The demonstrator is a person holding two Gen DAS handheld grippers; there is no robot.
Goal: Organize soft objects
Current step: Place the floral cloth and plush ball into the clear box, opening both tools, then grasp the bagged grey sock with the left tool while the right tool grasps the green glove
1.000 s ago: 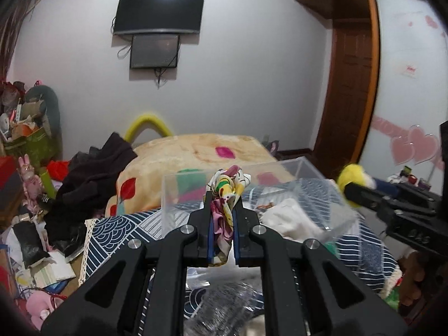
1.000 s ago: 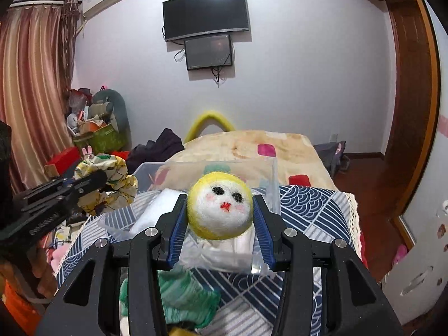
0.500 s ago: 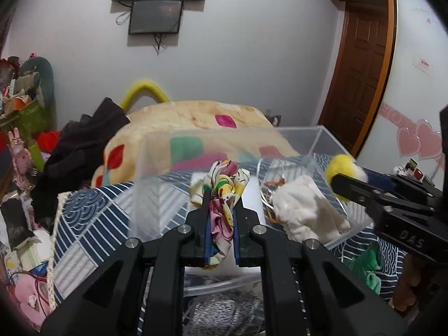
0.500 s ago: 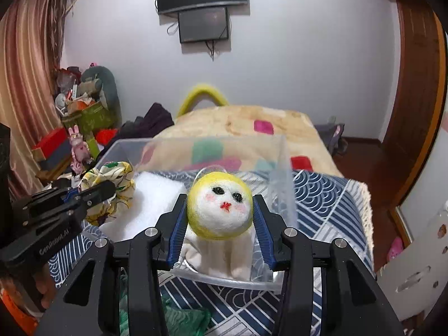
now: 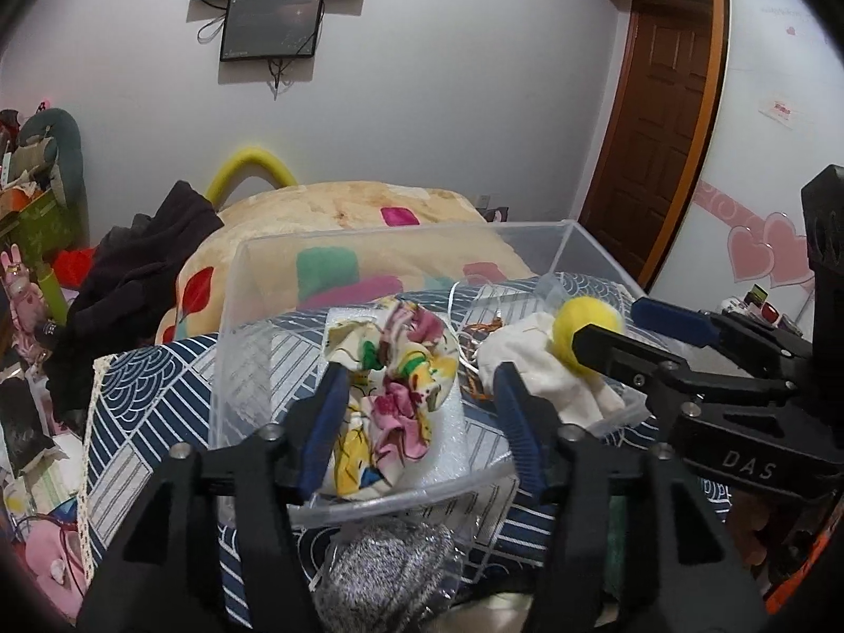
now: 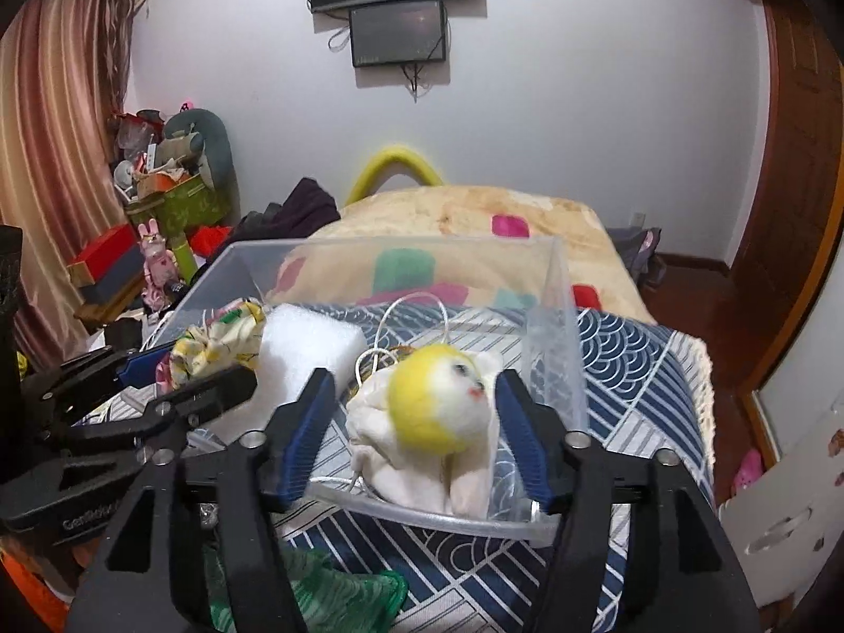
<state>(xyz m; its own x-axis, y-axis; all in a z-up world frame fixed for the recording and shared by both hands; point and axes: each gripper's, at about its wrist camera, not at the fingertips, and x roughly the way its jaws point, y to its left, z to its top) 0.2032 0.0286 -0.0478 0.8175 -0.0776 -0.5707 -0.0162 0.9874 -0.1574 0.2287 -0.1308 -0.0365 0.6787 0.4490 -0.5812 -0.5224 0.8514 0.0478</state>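
bed, blue patterned cover | on it: clear bin, green cloth, silver fabric

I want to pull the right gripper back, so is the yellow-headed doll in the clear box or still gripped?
In the clear box. The doll lies there, and the right gripper is open around it.

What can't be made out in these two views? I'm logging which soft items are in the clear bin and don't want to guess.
- Grey knit item, left wrist view: partly behind the left gripper, so what it is stays unclear.
- Green cloth, right wrist view: partly behind the right gripper, cut by the bottom edge.
- Thin cord in the clear bin: too fine to trace.
- Yellow-headed doll: face blurred.
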